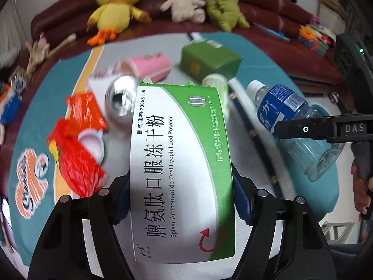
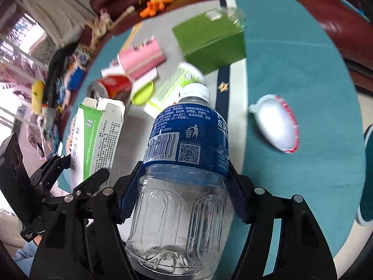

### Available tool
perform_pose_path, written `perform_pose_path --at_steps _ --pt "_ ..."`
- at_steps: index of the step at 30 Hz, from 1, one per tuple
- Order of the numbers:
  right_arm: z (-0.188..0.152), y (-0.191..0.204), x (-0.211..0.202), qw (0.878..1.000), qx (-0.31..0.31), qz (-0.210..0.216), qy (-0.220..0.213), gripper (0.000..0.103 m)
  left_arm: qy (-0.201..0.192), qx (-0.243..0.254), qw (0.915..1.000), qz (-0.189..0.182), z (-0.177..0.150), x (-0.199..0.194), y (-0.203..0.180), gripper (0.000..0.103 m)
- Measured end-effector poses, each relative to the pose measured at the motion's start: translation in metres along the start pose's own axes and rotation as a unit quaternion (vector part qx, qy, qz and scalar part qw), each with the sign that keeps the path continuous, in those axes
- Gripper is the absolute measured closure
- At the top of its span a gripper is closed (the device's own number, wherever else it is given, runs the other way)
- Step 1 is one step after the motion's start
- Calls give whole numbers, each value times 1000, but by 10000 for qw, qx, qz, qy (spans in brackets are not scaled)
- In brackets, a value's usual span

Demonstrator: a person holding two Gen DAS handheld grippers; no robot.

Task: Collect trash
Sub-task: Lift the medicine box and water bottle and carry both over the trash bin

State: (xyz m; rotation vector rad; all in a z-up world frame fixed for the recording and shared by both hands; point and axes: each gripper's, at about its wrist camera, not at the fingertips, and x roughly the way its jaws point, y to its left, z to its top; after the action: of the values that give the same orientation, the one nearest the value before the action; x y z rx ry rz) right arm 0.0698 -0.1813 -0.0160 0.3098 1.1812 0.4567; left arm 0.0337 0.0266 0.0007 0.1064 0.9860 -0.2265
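- Box (image 1: 181, 170) is clamped in the left gripper (image 1: 180, 198), lifted over the rug (image 1: 77, 212); bottle (image 2: 186, 163) is clamped in the right gripper (image 2: 180, 191), beside it
- Step, I judge: carrying both off
- Next calls for a bin, none in view; can (image 2: 114, 87), cup (image 2: 139, 61), carton (image 2: 209, 44) and lid (image 2: 275, 126) wait on the rug

Green-and-white medicine box (image 1: 181, 172) (top flaps torn open) at 12 o'clock, empty blue-labelled bottle (image 2: 184, 175), both clamped upright.

Home living room: sofa (image 1: 256, 4), plush toys (image 1: 114, 7), rug (image 2: 291, 70).
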Motion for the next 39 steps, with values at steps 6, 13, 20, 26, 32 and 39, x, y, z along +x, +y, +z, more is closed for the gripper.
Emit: perform_pose_path --at_steps 6,13,20,26,32,39 --pt "-2 -35 -51 9981 238 133 -554 39 -84 225 9991 -341 26 -13 -38 30" --pt "-14 -140 -118 9862 1110 -183 -1213 39 32 1015 9903 -952 66 15 -139 30" --pt "-49 -263 -162 9621 2148 -849 -1448 39 347 1688 9710 -1659 96 63 -253 30" --pt "-79 -338 -165 9440 2845 -1020 -1325 39 701 2161 9510 -2097 106 106 -344 30" --pt "-90 -372 -161 9360 3134 -1094 -1169 38 1063 2412 9378 -2258 109 150 -407 30" --pt "-98 -395 -155 9319 3297 -1134 -1000 38 1449 2487 9347 -2087 106 193 -437 26"
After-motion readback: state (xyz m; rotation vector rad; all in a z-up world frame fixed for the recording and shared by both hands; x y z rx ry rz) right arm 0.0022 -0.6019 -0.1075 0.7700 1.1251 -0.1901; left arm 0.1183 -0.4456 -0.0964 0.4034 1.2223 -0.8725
